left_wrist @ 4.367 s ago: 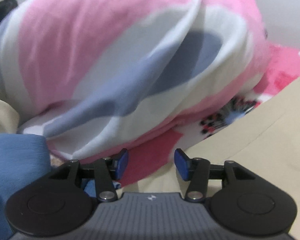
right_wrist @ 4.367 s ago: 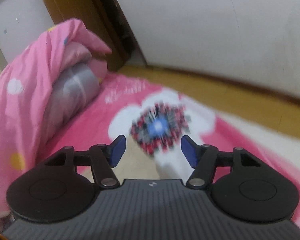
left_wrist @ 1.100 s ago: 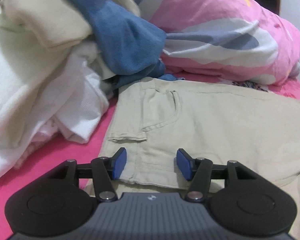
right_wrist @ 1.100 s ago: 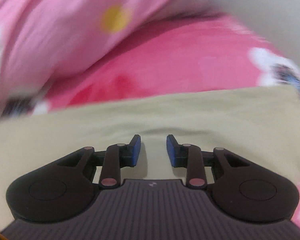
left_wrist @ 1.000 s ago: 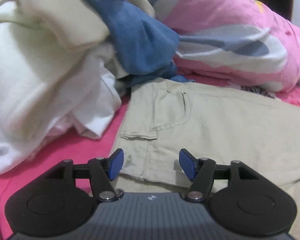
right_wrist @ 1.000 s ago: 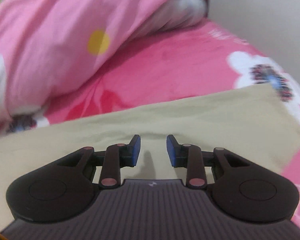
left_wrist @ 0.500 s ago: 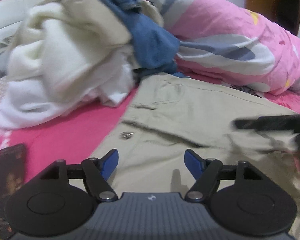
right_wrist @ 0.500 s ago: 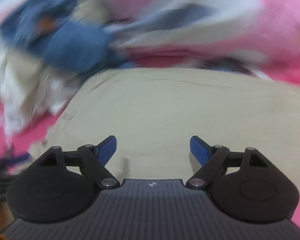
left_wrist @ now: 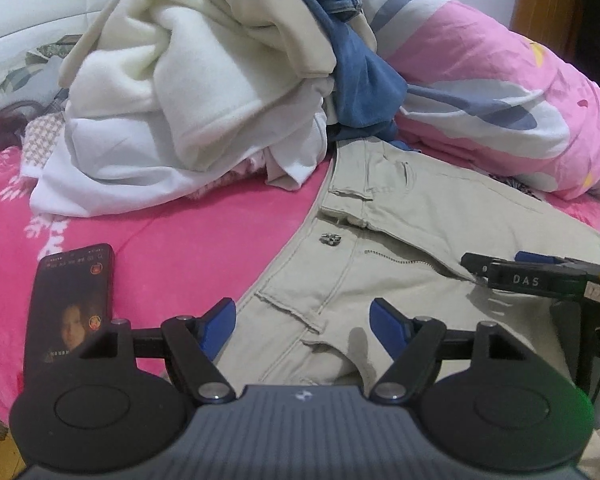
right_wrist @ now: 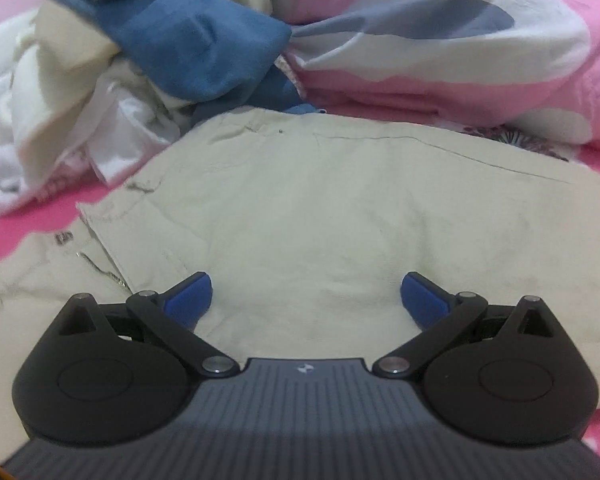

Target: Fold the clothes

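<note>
Beige trousers [left_wrist: 416, 216] lie spread on the pink bedsheet [left_wrist: 188, 240], waistband and metal button [left_wrist: 329, 238] toward the left. My left gripper [left_wrist: 303, 320] hovers open over the waistband's near corner, nothing between its blue pads. In the right wrist view the same trousers [right_wrist: 320, 208] fill the middle. My right gripper [right_wrist: 305, 296] stands over them with its jaws still opening wide and only flat cloth below. The right gripper's fingers [left_wrist: 516, 274] also show at the right of the left wrist view, above the fly.
A heap of cream, white and blue clothes [left_wrist: 204, 80] sits behind the trousers. A rolled pink, white and grey quilt [left_wrist: 500, 92] lies at the back right. A lit phone [left_wrist: 70, 304] rests on the sheet at the left.
My left gripper drew back from the waistband and opened wider, so the phone came into view. My right gripper swung left from the trouser leg end to the waist area and spread its jaws.
</note>
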`<action>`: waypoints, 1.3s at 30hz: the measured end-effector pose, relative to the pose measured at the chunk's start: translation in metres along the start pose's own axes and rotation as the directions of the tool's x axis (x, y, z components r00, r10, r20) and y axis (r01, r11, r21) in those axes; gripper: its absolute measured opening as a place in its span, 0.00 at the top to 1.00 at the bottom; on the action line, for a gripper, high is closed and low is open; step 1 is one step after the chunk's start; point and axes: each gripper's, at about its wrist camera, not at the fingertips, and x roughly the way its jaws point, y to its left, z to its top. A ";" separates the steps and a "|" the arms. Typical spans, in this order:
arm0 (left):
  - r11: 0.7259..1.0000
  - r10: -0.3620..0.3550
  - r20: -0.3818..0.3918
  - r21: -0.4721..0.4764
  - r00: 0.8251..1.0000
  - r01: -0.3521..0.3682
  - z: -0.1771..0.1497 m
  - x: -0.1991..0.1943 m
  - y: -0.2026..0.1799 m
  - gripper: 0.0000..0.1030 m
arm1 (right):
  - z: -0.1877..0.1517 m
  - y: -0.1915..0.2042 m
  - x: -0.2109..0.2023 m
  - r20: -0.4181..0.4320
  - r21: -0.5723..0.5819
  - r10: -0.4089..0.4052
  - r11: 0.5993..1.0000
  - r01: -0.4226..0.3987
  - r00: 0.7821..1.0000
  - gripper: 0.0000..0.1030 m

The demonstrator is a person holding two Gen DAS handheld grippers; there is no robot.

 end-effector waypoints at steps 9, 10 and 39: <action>1.000 -0.013 -0.009 0.005 1.000 0.013 0.003 0.000 -0.008 0.27 | -0.001 0.006 0.000 -0.002 -0.017 -0.013 1.000 0.013 1.000 0.01; 1.000 -0.015 -0.010 0.013 1.000 0.015 0.003 -0.001 -0.011 0.27 | -0.001 0.006 0.000 -0.002 -0.018 -0.013 1.000 0.013 1.000 0.01; 0.997 -0.071 0.019 0.029 0.997 0.070 0.006 -0.007 -0.025 0.25 | -0.001 0.006 0.000 -0.003 -0.018 -0.013 1.000 0.012 1.000 0.01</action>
